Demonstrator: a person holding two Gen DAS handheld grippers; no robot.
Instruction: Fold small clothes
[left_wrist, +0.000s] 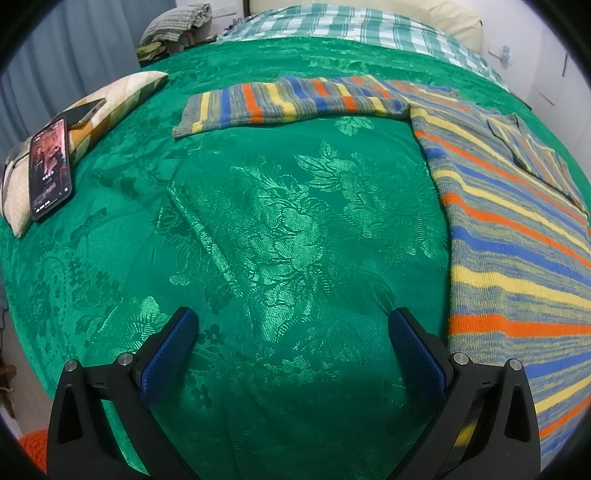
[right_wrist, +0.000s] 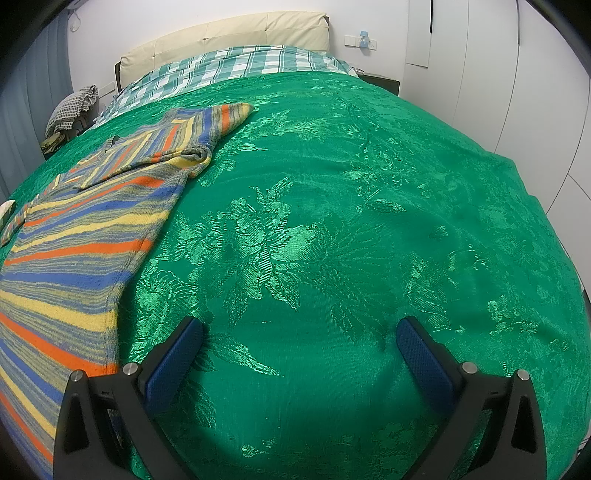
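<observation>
Your left gripper (left_wrist: 293, 325) hovers over the green bedspread (left_wrist: 258, 229) with its blue pads spread wide and nothing between them. Your right gripper (right_wrist: 299, 334) does the same, jaws wide apart over bare green cloth.

The striped sweater (left_wrist: 517, 258) lies flat on the bed. In your left wrist view it fills the side from 2 to 5 o'clock, its body running from the hem at 4 o'clock up toward the neck at 2 o'clock, so its long axis points up the bed toward the checked blanket (left_wrist: 351, 26). One sleeve (left_wrist: 288, 101) stretches straight out sideways toward 11 o'clock, almost square to the body, with its cuff end at the far left. The near edge of the body lies just beside your left gripper's right finger, not touching it.

In your right wrist view the sweater sits from 7 to 10 o'clock, hem nearest at 8 o'clock. The other sleeve (right_wrist: 207, 125) is bent in over the chest, its cuff pointing toward 12 o'clock. The neck opening seems to lie flat under that fold, though the fisheye edge makes this hard to tell.

At 9 o'clock in the left view, a phone (left_wrist: 50, 168) with a lit screen rests on a pale cushion (left_wrist: 110, 99), well apart from the sweater.
</observation>
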